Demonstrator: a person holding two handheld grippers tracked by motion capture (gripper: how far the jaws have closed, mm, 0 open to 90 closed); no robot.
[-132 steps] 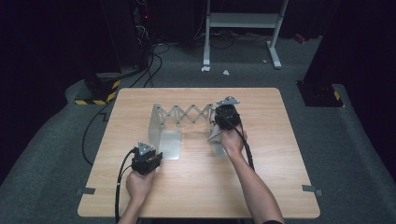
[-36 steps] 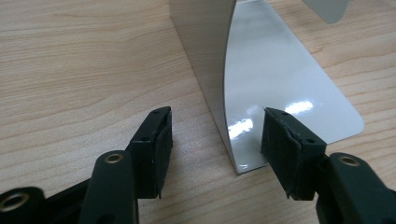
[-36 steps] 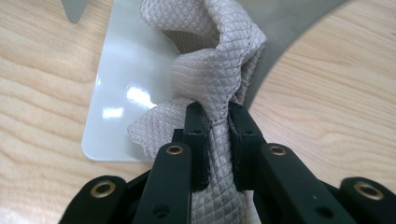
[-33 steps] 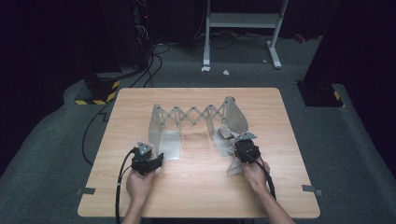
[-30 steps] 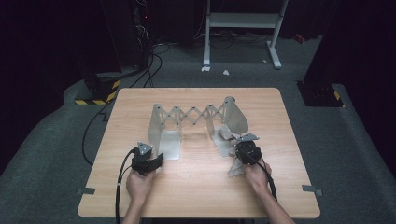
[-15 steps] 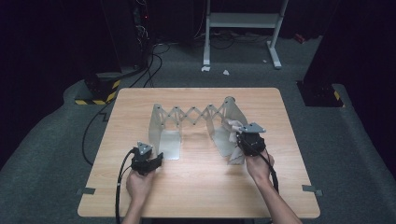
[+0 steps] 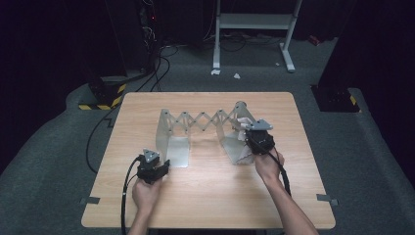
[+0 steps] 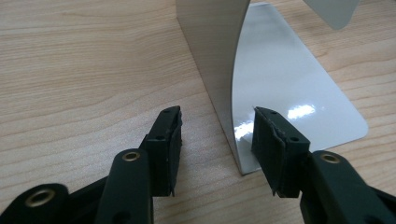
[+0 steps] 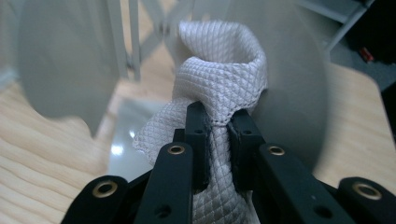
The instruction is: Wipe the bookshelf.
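The right hand-held gripper [image 9: 217,126] clamps a white cloth [image 9: 219,79] against the expanding metal rack's [image 7: 205,122] right end plate. The left hand-held gripper [image 8: 217,135], jaws apart and just closing, straddles the rack's left plate edge without pressing on it.

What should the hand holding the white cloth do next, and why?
Probably lift the white cloth a little higher and drape it over the right end plate of the metal rack. The right gripper pinches the cloth beside that plate, while the left gripper straddles the left end plate to steady it.
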